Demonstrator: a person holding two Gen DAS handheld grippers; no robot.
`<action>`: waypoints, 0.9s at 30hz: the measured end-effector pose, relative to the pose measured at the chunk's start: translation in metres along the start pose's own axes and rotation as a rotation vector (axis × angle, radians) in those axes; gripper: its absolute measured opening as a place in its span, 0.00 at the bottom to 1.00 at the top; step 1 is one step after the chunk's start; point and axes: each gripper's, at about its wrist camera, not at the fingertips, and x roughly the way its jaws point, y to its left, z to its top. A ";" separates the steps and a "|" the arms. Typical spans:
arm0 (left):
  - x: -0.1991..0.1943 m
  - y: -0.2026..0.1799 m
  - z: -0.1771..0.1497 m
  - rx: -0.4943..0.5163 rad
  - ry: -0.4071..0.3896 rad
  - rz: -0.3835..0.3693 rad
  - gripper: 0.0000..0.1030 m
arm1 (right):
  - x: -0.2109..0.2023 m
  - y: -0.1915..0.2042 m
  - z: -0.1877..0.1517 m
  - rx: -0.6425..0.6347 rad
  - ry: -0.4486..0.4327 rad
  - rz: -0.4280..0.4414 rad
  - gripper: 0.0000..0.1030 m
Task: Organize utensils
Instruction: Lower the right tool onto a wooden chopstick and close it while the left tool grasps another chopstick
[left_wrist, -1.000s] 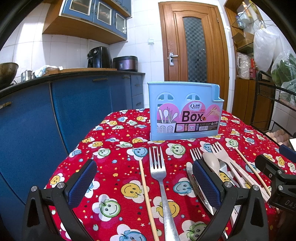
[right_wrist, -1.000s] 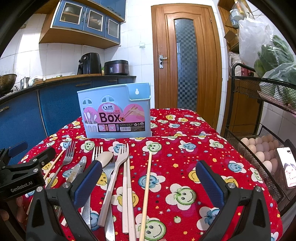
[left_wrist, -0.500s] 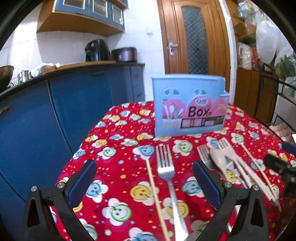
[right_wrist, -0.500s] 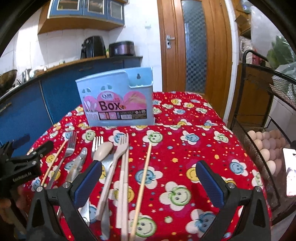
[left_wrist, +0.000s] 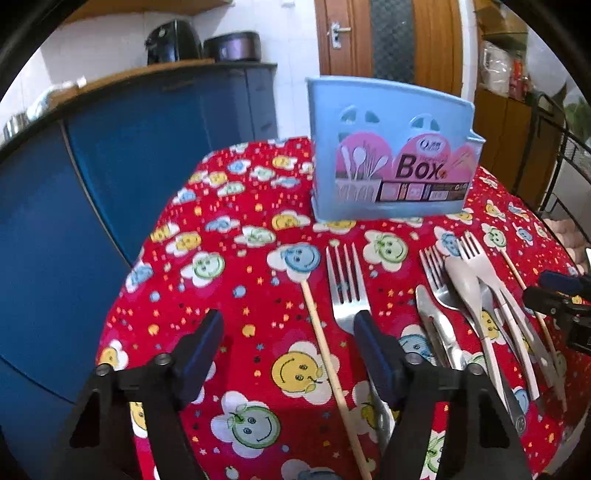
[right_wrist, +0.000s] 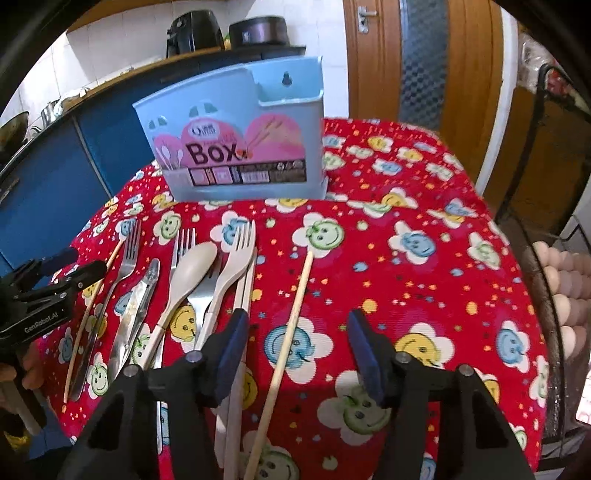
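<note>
A light blue utensil box (left_wrist: 391, 147) (right_wrist: 240, 136) stands upright at the back of the table. Utensils lie flat in front of it: a wooden chopstick (left_wrist: 328, 362), a metal fork (left_wrist: 347, 288), a metal knife (left_wrist: 432, 325), a beige spoon (right_wrist: 188, 273), a beige fork (right_wrist: 232, 266) and another chopstick (right_wrist: 291, 321). My left gripper (left_wrist: 288, 350) is open, its fingers either side of the first chopstick, the right finger over the fork's neck. My right gripper (right_wrist: 295, 347) is open, straddling the lone chopstick.
The table wears a red smiley-flower cloth (left_wrist: 236, 266) and drops off at the left by blue cabinets (left_wrist: 55, 206). A wire rack with eggs (right_wrist: 565, 284) stands at the right. A wooden door (right_wrist: 424, 59) is behind.
Both grippers have risen and tilted down toward the table. Their fingers stand closer together than before. The left gripper has shifted left, now over the chopstick.
</note>
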 end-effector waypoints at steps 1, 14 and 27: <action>0.002 0.003 -0.001 -0.014 0.018 -0.003 0.67 | 0.003 -0.001 0.001 0.002 0.014 0.002 0.56; 0.022 0.004 0.002 0.056 0.185 -0.022 0.62 | 0.023 -0.001 0.020 -0.091 0.170 0.005 0.53; 0.024 -0.007 0.008 0.148 0.227 -0.095 0.25 | 0.028 -0.035 0.043 0.088 0.237 0.103 0.34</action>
